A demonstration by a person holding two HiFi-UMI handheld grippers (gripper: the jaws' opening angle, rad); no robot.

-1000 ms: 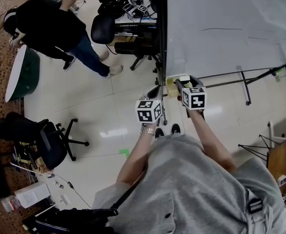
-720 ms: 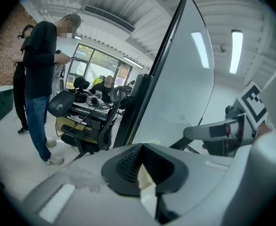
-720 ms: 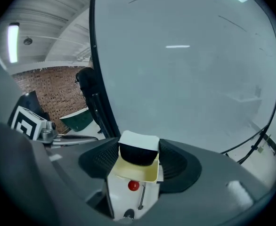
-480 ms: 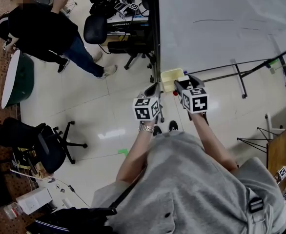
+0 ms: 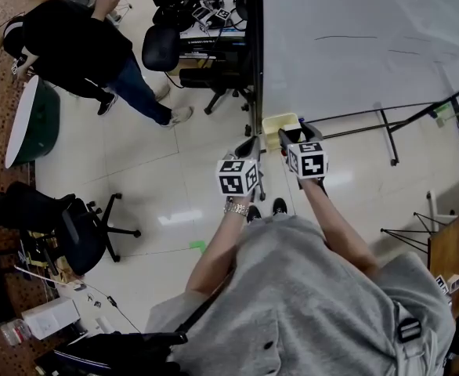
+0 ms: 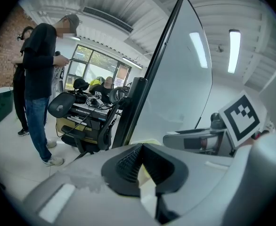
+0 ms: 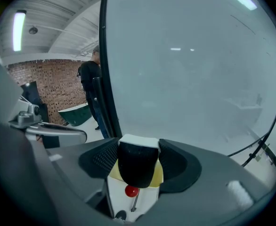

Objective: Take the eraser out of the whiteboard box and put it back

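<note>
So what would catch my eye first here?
The black, white-backed eraser clamped in the right gripper, with the yellow box just behind it at the big whiteboard's lower corner. Then the bystander in black at the head view's upper left.

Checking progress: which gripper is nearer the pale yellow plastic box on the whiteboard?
Right. The right gripper holds the black felt eraser just over the pale yellow box; the left gripper sits beside it.
</note>
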